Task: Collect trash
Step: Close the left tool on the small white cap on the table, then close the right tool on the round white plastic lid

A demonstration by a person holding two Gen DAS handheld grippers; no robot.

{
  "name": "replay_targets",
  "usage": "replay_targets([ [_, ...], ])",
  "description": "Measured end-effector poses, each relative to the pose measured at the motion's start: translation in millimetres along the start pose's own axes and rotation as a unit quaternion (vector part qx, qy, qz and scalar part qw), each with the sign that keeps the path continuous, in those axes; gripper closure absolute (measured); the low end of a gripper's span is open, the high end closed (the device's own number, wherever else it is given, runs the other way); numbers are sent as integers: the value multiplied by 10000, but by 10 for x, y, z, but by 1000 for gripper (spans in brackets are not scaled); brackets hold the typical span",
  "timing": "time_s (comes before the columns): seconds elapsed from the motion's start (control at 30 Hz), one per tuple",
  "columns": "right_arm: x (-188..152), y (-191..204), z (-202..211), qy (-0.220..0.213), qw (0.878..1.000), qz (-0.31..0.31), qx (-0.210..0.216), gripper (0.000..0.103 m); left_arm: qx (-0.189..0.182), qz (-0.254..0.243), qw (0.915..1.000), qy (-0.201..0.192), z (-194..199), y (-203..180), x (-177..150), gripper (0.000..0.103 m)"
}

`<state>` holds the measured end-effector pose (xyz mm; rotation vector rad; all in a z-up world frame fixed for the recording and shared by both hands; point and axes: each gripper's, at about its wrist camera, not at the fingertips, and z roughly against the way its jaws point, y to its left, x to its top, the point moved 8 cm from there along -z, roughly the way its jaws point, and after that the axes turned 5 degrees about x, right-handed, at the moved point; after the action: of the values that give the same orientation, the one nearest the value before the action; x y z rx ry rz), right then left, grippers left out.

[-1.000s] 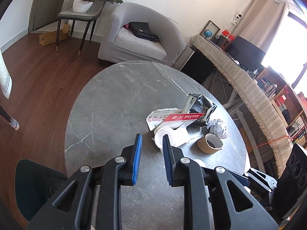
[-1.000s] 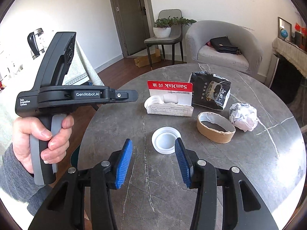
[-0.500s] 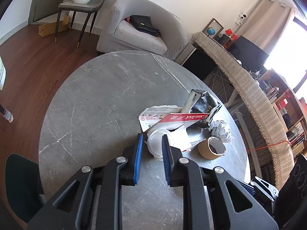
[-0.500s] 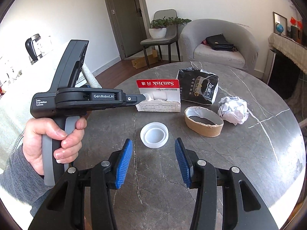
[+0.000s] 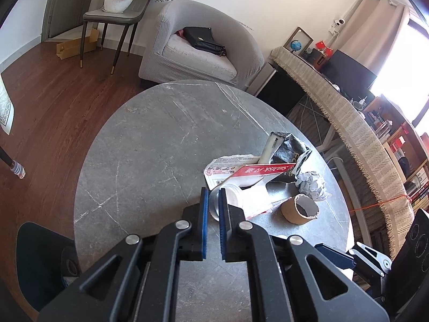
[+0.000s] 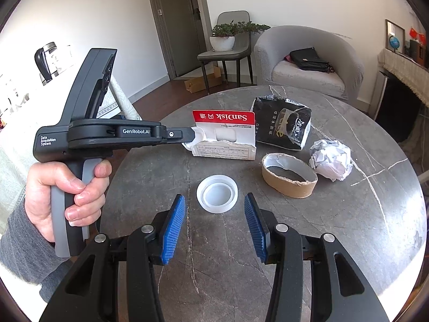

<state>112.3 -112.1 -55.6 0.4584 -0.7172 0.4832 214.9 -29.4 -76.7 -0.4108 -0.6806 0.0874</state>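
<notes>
Closing on the near edge of the torn card packet (image 5: 236,171), the left hand-held gripper (image 5: 211,209) is nearer; the right hand-held gripper (image 6: 214,225) gapes, empty, behind the white lid (image 6: 217,193).

Hidden and cut-off parts around the table

The left gripper (image 5: 211,205) fingers cover part of the white plastic piece (image 5: 233,196); whether the closing pads press it is unclear. The round table (image 6: 348,228) runs off-frame, and the small print on the torn card package (image 6: 224,134) is unreadable.
</notes>
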Motion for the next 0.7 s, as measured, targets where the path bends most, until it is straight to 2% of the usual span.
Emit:
replay_targets([
  [0.27, -13, 36, -105, 184, 9996, 127, -189, 56, 33, -46, 9999, -104, 147, 82, 32, 95],
  [0.5, 33, 85, -211, 302, 9985, 228, -400, 56, 265, -316, 9990, -195, 337, 209, 11, 95],
  [0.7, 38, 95, -337, 466, 9964, 265, -662, 56, 457, -323, 9980, -288, 500, 444, 53, 95],
])
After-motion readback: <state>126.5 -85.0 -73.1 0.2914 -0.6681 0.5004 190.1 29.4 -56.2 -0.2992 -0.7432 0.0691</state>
